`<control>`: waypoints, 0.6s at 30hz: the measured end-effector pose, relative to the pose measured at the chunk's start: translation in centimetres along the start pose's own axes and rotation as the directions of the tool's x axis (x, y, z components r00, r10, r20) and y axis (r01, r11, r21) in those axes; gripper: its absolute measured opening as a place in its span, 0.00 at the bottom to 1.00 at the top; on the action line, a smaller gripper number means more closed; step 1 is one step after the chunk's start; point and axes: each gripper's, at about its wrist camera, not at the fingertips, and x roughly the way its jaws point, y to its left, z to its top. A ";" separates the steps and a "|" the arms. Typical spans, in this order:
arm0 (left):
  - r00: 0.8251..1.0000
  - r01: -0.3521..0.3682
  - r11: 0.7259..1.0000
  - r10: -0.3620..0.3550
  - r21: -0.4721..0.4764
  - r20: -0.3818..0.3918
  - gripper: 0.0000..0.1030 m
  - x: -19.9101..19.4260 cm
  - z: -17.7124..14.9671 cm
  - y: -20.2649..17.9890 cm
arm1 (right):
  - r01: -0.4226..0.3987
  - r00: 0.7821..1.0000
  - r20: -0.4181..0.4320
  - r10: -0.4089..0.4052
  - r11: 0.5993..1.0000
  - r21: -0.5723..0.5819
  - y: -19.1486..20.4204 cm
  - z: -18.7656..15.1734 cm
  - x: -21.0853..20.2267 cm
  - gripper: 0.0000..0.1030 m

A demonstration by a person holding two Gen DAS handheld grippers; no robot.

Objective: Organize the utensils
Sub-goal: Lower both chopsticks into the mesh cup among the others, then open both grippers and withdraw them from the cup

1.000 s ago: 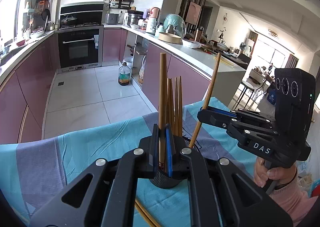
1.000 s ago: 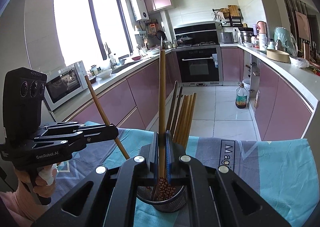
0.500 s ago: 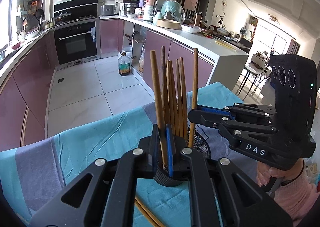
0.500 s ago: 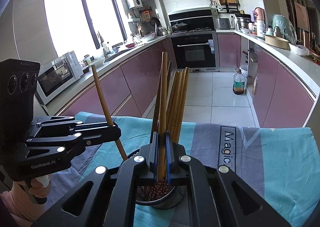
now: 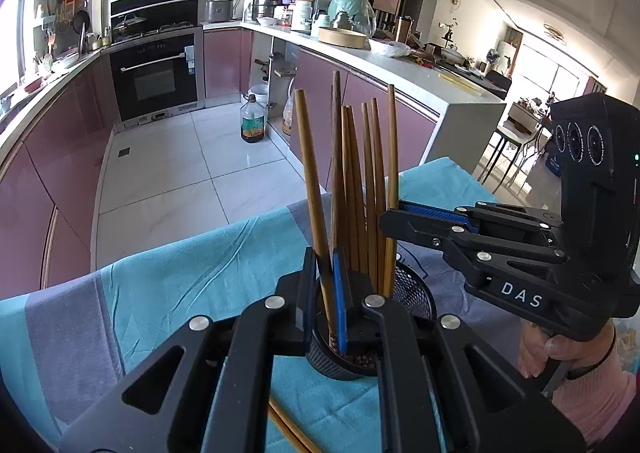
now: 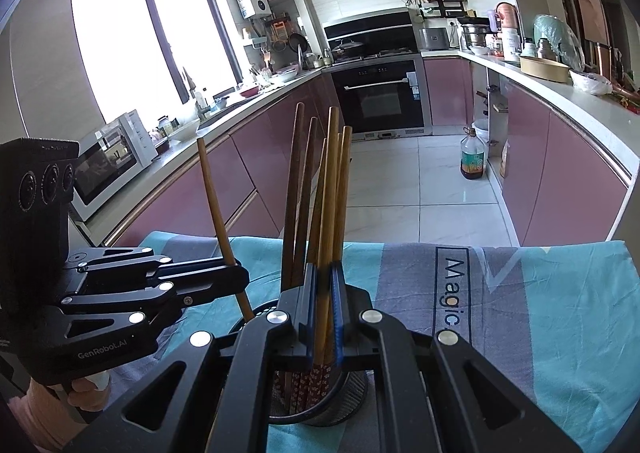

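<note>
A black mesh holder (image 5: 414, 293) stands on the cloth with several wooden chopsticks upright in it. My left gripper (image 5: 324, 257) is shut on a light brown chopstick (image 5: 310, 157). That chopstick leans left at the top, and its lower end sits inside the holder's rim. In the left wrist view my right gripper (image 5: 390, 219) comes in from the right, shut on another chopstick (image 5: 393, 157) that stands nearly upright in the holder. In the right wrist view the right gripper (image 6: 324, 273) clamps its chopstick (image 6: 331, 181) above the holder (image 6: 352, 389), and the left gripper (image 6: 238, 273) holds its own chopstick (image 6: 216, 205).
A blue and grey cloth (image 5: 168, 285) covers the table. Two loose chopsticks (image 5: 288, 429) lie on it under my left gripper. Beyond the table's far edge are the tiled floor, pink cabinets and an oil bottle (image 6: 473, 157). A hand (image 5: 556, 349) grips the right handle.
Both grippers have sunk toward the holder, carrying their chopsticks down among the others. The right chopstick has gone from slanted to nearly upright; the left one now leans left.
</note>
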 end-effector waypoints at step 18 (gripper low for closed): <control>1.000 -0.013 0.999 0.013 -0.043 0.007 0.10 1.2 -0.3 1.1 | 0.019 1.000 0.021 -0.019 1.000 0.016 -0.1 -0.1 -0.3 0.17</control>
